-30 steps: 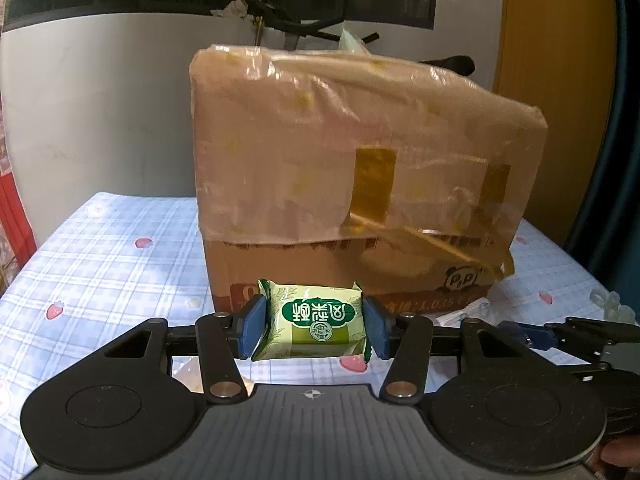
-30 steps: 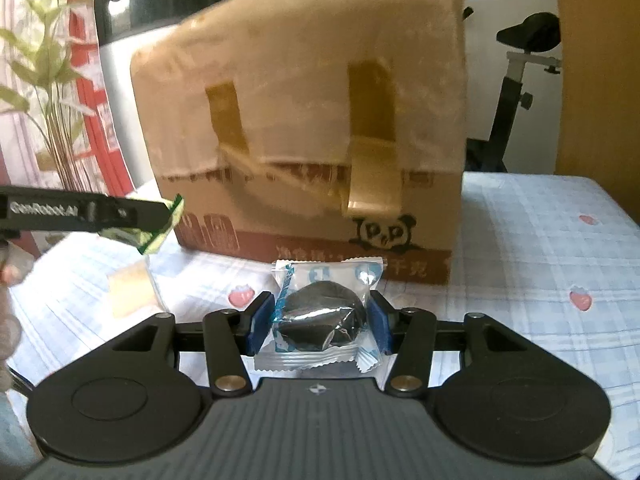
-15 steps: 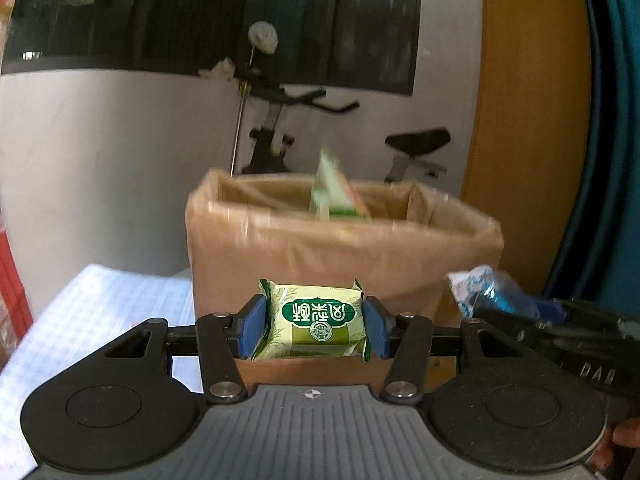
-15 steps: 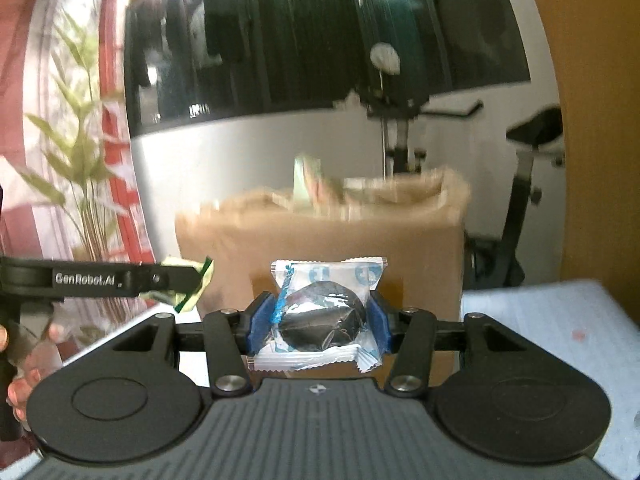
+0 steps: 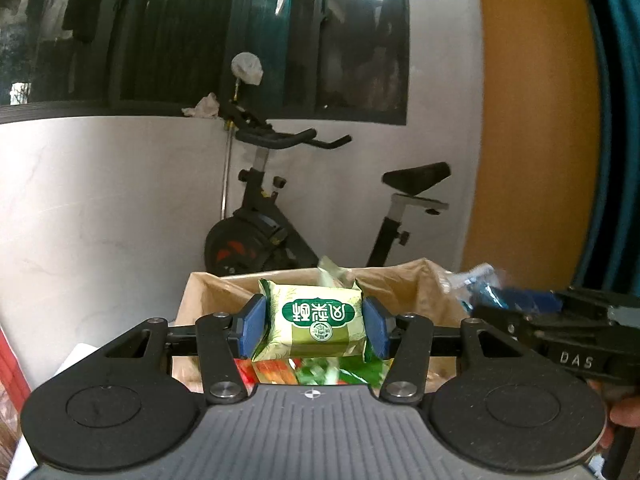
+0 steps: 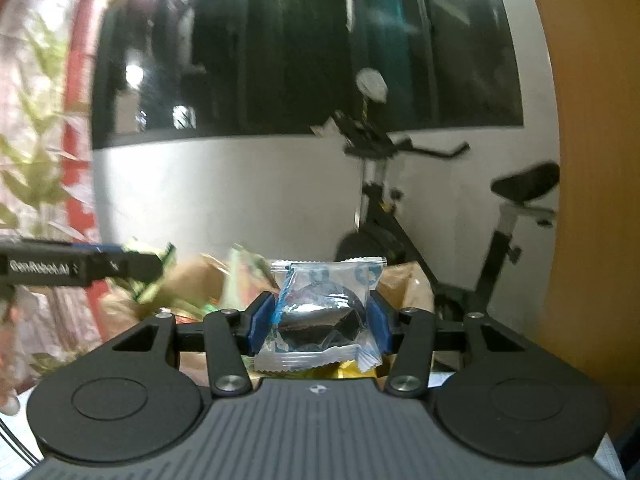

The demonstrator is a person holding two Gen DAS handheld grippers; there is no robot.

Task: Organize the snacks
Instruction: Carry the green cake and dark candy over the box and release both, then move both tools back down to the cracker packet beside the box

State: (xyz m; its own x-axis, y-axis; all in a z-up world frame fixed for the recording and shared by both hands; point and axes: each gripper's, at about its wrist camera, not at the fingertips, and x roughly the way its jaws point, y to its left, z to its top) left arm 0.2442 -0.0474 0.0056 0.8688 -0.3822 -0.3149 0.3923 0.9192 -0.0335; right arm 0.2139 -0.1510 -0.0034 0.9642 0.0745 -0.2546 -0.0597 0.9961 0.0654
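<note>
Open brown cardboard box point(image 5: 208, 292), snacks inside. Above it, left claw point(image 5: 316, 326) pinches green foil-wrapped pastry packet point(image 5: 316, 320) across its sides: light, crushable. Right claw point(image 6: 320, 320) clamps clear-wrapped dark round snack point(image 6: 320, 316): slippery film, grip the bulge.

**Both grippers clamped and loaded**

The left gripper point(image 5: 316, 328) pinches a green snack packet point(image 5: 316, 326) between its blue pads. The right gripper point(image 6: 318, 322), level beside it, squeezes a clear packet point(image 6: 322, 316) the same way.
</note>
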